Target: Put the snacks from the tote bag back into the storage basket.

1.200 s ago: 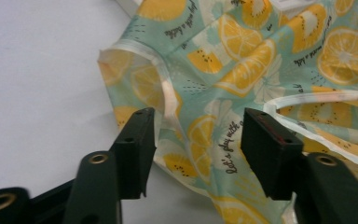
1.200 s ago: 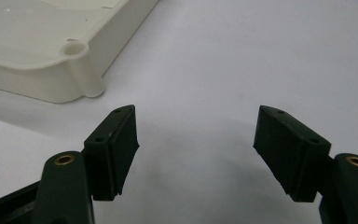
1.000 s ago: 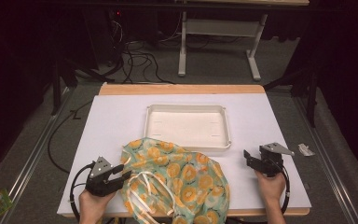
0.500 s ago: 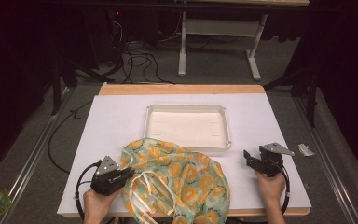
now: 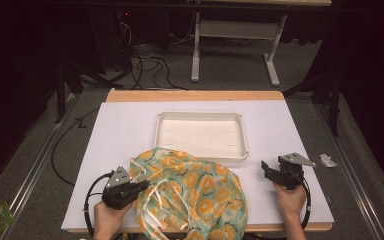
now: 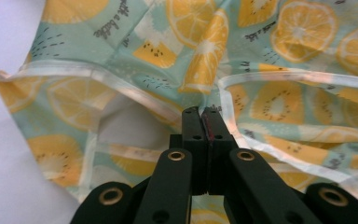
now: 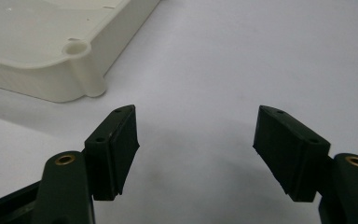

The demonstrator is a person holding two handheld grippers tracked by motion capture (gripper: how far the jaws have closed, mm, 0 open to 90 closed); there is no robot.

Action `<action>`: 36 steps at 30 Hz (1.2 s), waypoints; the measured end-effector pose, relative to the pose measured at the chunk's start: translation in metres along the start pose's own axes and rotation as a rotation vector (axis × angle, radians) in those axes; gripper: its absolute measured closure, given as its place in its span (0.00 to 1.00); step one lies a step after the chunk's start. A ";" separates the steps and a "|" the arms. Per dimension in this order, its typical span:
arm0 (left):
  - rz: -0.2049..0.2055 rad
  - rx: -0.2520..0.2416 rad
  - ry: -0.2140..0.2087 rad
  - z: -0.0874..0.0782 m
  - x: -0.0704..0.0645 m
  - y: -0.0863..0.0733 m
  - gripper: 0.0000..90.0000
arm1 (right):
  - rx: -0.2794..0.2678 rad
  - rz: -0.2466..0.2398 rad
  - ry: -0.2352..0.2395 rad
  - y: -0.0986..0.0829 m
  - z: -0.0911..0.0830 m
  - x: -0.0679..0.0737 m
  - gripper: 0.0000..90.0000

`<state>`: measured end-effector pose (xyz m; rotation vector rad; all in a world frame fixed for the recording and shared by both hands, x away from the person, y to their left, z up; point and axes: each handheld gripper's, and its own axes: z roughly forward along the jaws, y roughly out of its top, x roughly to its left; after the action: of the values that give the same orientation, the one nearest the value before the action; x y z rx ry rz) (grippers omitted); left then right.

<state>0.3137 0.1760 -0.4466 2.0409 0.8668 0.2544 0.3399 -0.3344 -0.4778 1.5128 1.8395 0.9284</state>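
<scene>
Mint-green cloth (image 5: 192,192) with orange and lemon slices printed all over it, white trim along the edges, sits bunched up just on the near side of the tray (image 5: 200,136), its far edge right by the tray's near rim. It spills to the counter's (image 5: 125,130) near edge, with white straps looping across its near-left part.

Left gripper (image 5: 139,186) is at the cloth's left edge, near-left of the tray. From the left gripper view the jaws are pressed together with a fold of the cloth (image 6: 242,56) pinched at their tips, right where a strip of white trim (image 6: 135,95) runs past. The fabric puckers up around the pinch and opens into a loose pocket to one side.

Right gripper (image 5: 266,170) is near-right of the tray, well apart from the cloth, resting low over the bare white counter. Its jaws are spread wide with nothing between them; the right gripper view shows them over plain white surface with a rounded corner of the tray (image 7: 81,70) a bit beyond them.

The tray itself is cream plastic, shallow.
</scene>
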 end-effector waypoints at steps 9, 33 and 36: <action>0.032 -0.011 -0.046 0.005 -0.011 0.011 1.00 | -0.002 0.000 0.002 0.000 0.000 0.000 0.34; 0.096 -0.044 -0.149 0.026 -0.036 0.044 1.00 | -0.008 0.014 0.003 0.000 -0.001 -0.002 0.37; 0.103 -0.044 -0.153 0.027 -0.038 0.046 1.00 | -0.008 0.007 -0.005 0.000 -0.001 -0.001 0.41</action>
<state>0.3208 0.1167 -0.4211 2.0376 0.6580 0.1691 0.3393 -0.3354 -0.4778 1.5160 1.8261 0.9333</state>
